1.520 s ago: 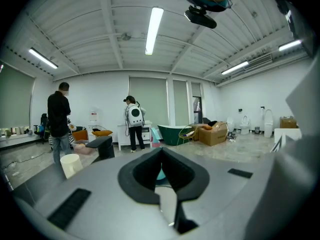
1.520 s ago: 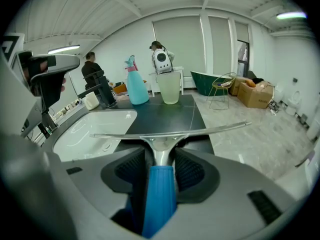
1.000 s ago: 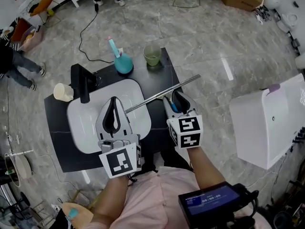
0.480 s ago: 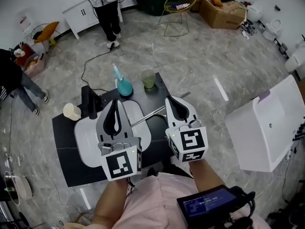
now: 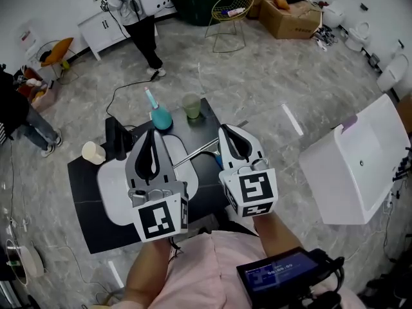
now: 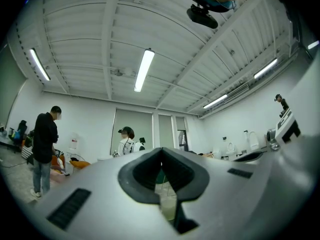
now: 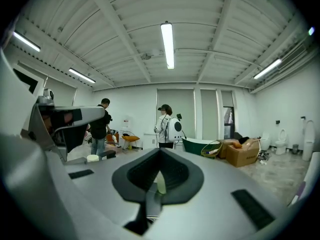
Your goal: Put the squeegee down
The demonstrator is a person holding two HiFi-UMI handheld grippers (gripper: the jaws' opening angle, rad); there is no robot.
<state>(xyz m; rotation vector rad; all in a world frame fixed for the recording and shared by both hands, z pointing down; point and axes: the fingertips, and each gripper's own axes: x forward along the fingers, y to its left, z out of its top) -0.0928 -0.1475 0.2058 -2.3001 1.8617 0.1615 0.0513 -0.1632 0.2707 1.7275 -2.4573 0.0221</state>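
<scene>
The squeegee [image 5: 201, 149] lies flat on the black table [image 5: 87, 217], a long metal bar slanting from the white basin [image 5: 112, 192] toward the table's right edge. No gripper touches it. My right gripper [image 5: 226, 129] hovers above its handle end, shut and empty; in the right gripper view its jaws [image 7: 160, 151] meet at the tip. Over the basin hangs my left gripper [image 5: 153, 132], shut as well, with nothing in it [image 6: 161, 149]. Both point roughly level into the room.
On the table stand a black faucet [image 5: 114, 140], a cream cup [image 5: 93, 152], a teal bottle [image 5: 160, 116] and a green cup [image 5: 191, 106]. A white cabinet [image 5: 357, 166] stands to the right. A cable [image 5: 122, 89] crosses the floor; people stand at the back.
Both grippers have risen away from the table. The right one, earlier down at the squeegee's handle, is now clear of it and shut. The squeegee stays on the table.
</scene>
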